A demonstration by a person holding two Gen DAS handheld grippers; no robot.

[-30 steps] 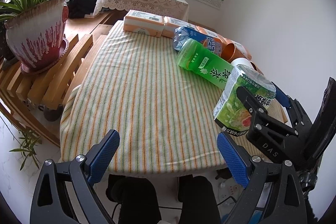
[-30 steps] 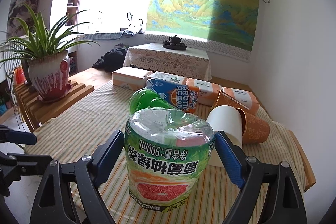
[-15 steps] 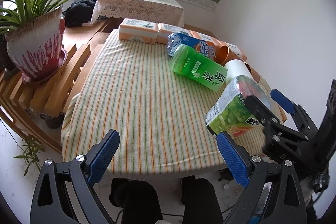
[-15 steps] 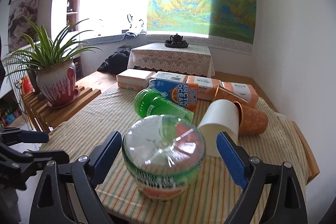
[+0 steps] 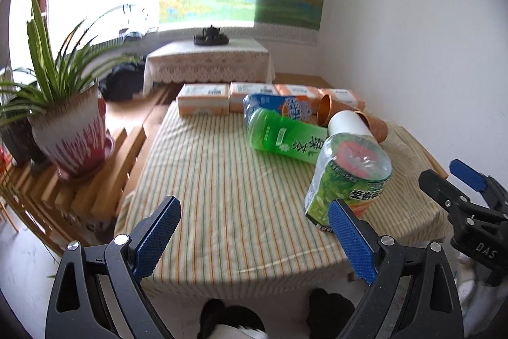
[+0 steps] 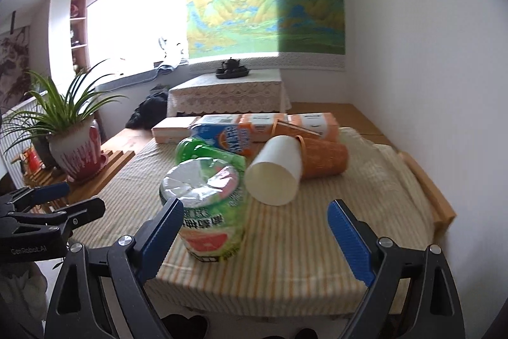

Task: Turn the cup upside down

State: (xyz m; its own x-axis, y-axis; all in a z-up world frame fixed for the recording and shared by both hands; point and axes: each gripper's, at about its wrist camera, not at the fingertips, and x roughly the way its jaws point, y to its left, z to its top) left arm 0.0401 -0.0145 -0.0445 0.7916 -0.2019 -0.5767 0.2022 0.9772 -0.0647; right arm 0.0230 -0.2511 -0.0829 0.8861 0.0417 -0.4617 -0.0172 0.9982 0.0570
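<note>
A white paper cup [image 6: 275,174] lies on its side on the striped tablecloth [image 6: 317,231], its mouth facing my right gripper [image 6: 255,221], which is open and empty, back at the table's near edge. Two orange cups [image 6: 324,158] lie behind it. A grapefruit drink bottle [image 6: 209,212] stands bottom-up just left of the cup, by my right gripper's left finger. In the left wrist view the white cup [image 5: 347,124] lies behind that bottle [image 5: 349,180]. My left gripper [image 5: 254,231] is open and empty, off the table's front edge. The right gripper [image 5: 441,172] shows at the right.
A green tea bottle [image 5: 285,138] and a blue soda bottle [image 5: 279,107] lie on their sides mid-table. Orange boxes [image 5: 203,99] line the far edge. A potted plant [image 5: 70,129] stands on a slatted wooden bench at the left. A white wall runs along the right.
The grapefruit bottle, between my right fingers a second ago, now stands bottom-up on the cloth. My right gripper has drawn back from it. My left gripper has tilted up.
</note>
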